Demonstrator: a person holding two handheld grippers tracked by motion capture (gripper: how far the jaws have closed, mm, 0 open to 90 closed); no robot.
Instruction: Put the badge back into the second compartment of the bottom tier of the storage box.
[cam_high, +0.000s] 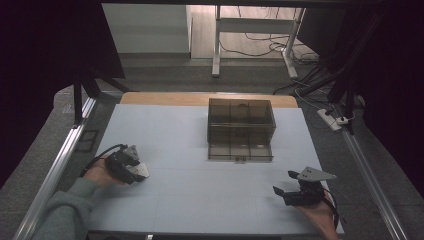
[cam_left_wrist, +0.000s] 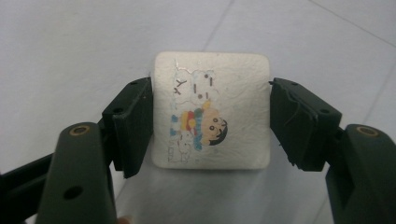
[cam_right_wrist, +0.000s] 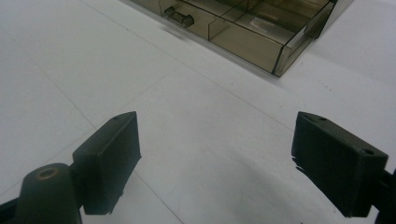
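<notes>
Plainly, the small white square block with rounded corners and a printed cartoon child on its top face (cam_left_wrist: 212, 112) looks light and fairly stiff, perhaps an eraser or a soft foam pad; its surface is finely textured, so I judge it unlikely to slip. Its two opposite side edges are the best place to take hold, since they are flat and parallel.

That is where the left claw (cam_left_wrist: 211, 123) has it: the two black pads press on the block's left and right edges, clamped on it, with the block resting on the pale blue tabletop (cam_high: 200, 195). From the high view, this sits well to the left of the smoky translucent plastic compartment box (cam_high: 241, 130) and nearer the person.

Meanwhile the right claw (cam_right_wrist: 217, 163) stands wide apart, holding nothing, just above bare tabletop, to the right of the box and nearer the person.
</notes>
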